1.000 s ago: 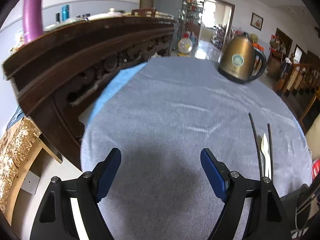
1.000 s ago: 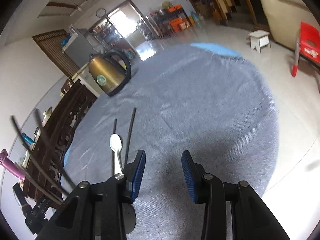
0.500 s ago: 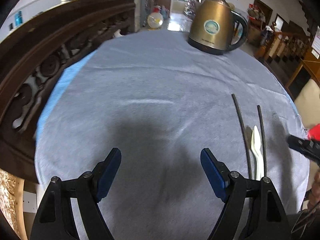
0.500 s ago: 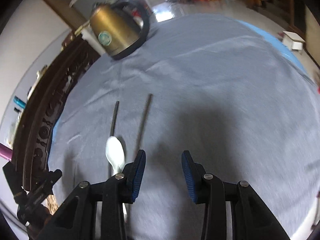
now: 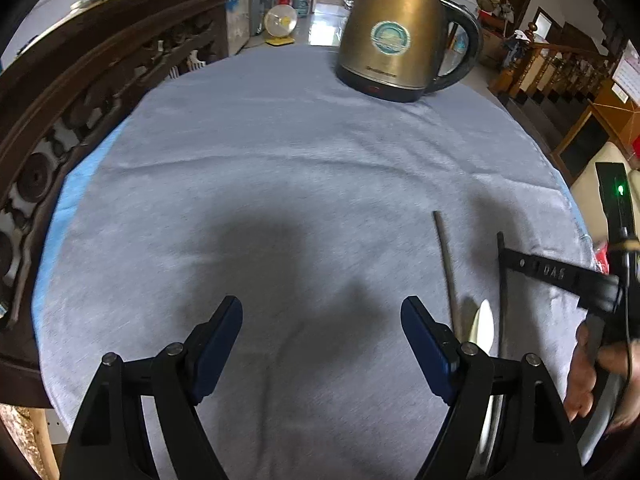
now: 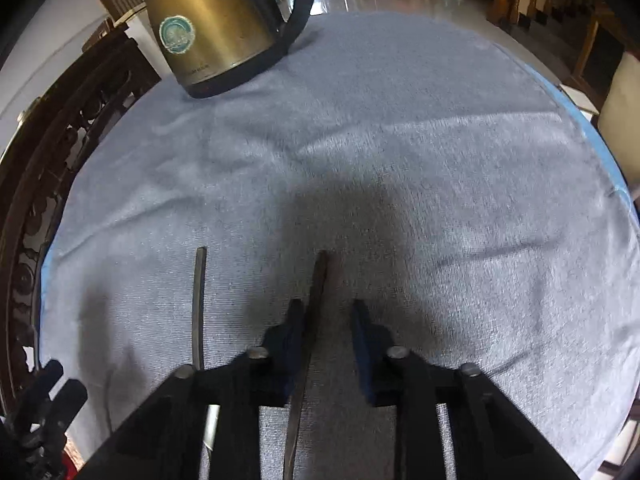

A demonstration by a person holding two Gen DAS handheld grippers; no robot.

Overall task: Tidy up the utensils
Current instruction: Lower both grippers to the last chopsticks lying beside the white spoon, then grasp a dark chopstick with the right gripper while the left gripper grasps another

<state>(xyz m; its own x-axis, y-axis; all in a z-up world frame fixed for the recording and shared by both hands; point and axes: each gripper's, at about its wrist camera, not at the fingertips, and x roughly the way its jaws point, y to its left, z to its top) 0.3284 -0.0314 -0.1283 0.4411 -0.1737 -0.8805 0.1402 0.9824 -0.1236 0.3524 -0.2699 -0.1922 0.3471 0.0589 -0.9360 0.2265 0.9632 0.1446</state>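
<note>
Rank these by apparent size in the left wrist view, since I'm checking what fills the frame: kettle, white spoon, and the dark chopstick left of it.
1. Kettle, clearly the largest.
2. Dark chopstick, long but thin.
3. White spoon, though the left gripper hides much of it, so its place after the chopstick is unsure.

Your two dark chopsticks [image 5: 447,264] lie flat, roughly parallel, pointing away from you at the near right, with the white spoon [image 5: 482,326] between them.
</note>
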